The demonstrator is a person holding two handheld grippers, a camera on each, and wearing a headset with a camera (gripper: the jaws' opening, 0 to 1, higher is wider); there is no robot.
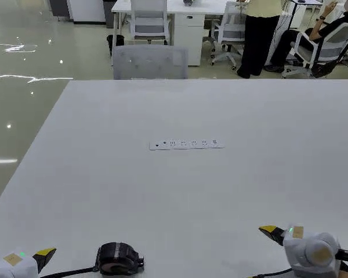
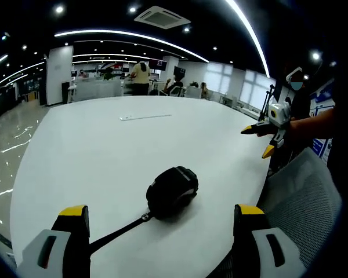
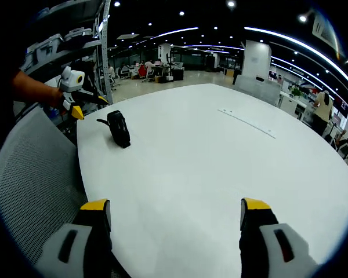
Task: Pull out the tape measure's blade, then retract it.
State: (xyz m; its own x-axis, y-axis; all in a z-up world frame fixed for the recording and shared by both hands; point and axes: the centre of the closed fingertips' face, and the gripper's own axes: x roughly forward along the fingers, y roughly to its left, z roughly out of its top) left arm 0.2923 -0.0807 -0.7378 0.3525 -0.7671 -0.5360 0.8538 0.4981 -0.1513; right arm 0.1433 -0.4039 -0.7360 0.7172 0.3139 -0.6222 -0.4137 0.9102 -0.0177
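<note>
Tape measure lies flat on the white table near its front edge, straight ahead of the left gripper and close to it. Its black strap trails back toward that gripper's jaws. The right gripper is well apart on the other side (clearly the farther one). Both hover low above the table edge, jaws spread wide and empty.
</note>
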